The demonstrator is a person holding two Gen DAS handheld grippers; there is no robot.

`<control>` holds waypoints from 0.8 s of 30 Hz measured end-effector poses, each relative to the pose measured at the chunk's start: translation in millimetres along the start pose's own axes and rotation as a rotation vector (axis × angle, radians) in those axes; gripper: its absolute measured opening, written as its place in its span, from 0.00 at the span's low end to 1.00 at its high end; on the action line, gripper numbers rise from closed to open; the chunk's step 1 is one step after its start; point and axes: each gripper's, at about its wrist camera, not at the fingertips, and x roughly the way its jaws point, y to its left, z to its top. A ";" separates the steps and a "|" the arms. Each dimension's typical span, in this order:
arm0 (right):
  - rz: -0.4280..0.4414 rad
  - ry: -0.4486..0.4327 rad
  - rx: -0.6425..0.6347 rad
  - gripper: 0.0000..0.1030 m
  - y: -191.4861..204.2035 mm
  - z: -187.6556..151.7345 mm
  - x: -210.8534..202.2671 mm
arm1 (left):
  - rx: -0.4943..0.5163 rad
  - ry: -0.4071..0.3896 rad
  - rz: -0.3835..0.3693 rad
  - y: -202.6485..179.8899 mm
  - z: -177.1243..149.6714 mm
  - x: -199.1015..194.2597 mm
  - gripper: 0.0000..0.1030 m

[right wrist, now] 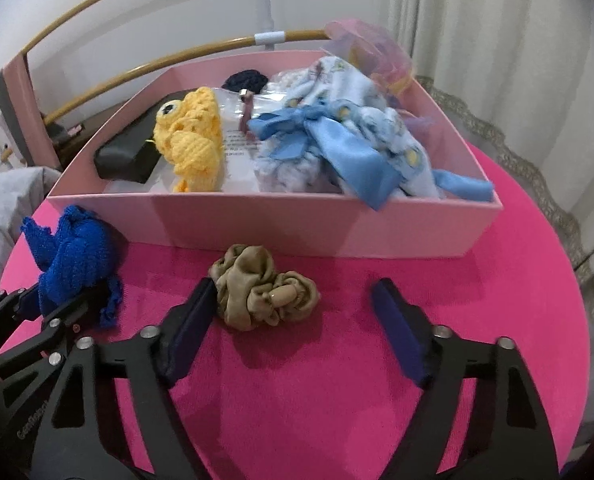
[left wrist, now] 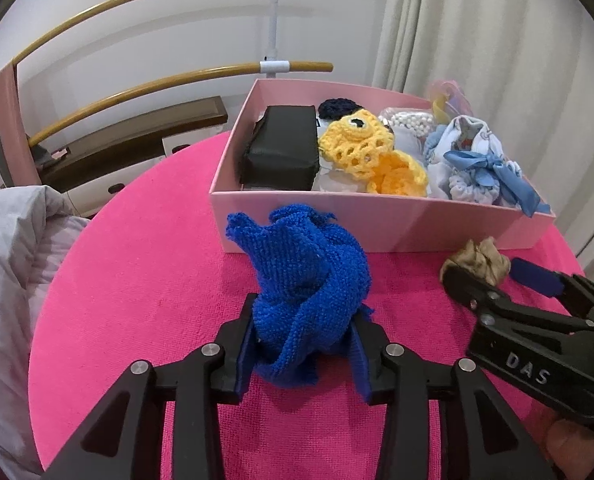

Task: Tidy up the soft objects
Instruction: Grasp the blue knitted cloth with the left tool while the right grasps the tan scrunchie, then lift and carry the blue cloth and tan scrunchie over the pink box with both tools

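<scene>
1. The pink box [right wrist: 305, 224] sits at the counter's [left wrist: 145, 280] far edge, already holding a yellow crochet toy [left wrist: 373, 152] and a blue-ribboned bundle [right wrist: 337, 148].
2. My left tool [left wrist: 301, 344] is clamped on the blue knit cloth [left wrist: 305, 280], just before the box's near wall; I judge the next move is a lift over that wall.
3. My right tool [right wrist: 293, 320] stands spread apart around the tan scrunchie [right wrist: 263, 286], its left pad [right wrist: 193, 328] touching; closing should pinch it.
</scene>
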 end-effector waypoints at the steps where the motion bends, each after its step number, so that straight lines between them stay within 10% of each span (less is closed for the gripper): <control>1: 0.008 -0.005 -0.007 0.51 2.9 0.1 -1.6 | -0.001 0.000 -0.002 0.4 0.0 -0.1 0.37; 5: 0.028 -0.008 -0.017 0.24 5.6 -3.6 -7.5 | -0.008 0.002 -0.009 2.7 0.8 -0.8 0.38; 24: 0.091 -0.039 0.036 0.22 -11.3 -41.5 -68.1 | 0.002 -0.012 0.017 8.2 -9.3 -41.2 0.36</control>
